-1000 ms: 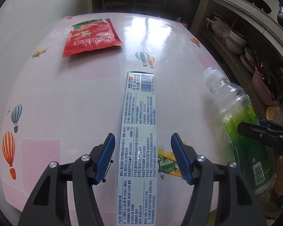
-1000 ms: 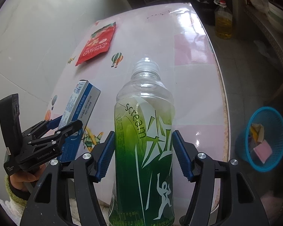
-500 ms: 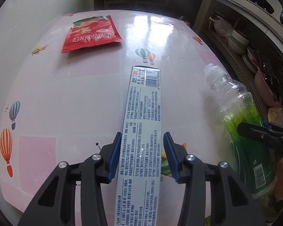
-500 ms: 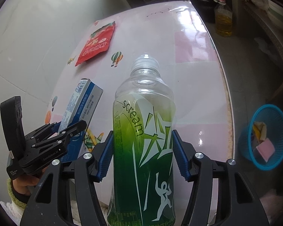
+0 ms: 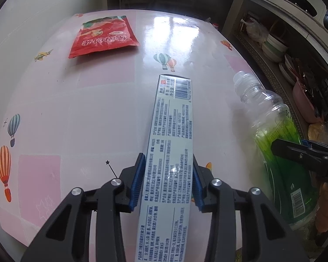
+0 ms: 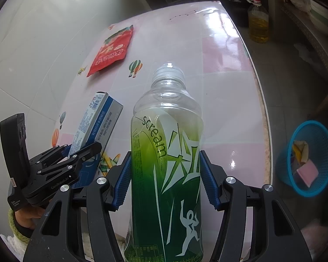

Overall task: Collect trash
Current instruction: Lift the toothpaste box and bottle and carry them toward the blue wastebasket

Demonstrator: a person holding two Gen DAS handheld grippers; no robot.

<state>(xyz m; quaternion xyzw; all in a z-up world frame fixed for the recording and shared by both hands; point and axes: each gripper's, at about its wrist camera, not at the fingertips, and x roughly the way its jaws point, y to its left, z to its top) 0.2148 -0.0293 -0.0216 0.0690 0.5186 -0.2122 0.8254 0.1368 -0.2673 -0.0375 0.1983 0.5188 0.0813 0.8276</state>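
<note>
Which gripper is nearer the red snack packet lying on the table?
Left. The left gripper, closing on the toothpaste box, faces the red snack packet across bare table; the right gripper, holding the green bottle, sits farther to the side.

Each wrist view is aimed steeply downward along its gripper's fingers, close above the table (image 5: 98, 109). Shared by both views are the red packet (image 5: 103, 36) (image 6: 112, 51), box (image 5: 175, 131) (image 6: 98, 118) and bottle (image 5: 280, 144) (image 6: 166, 152).
</note>
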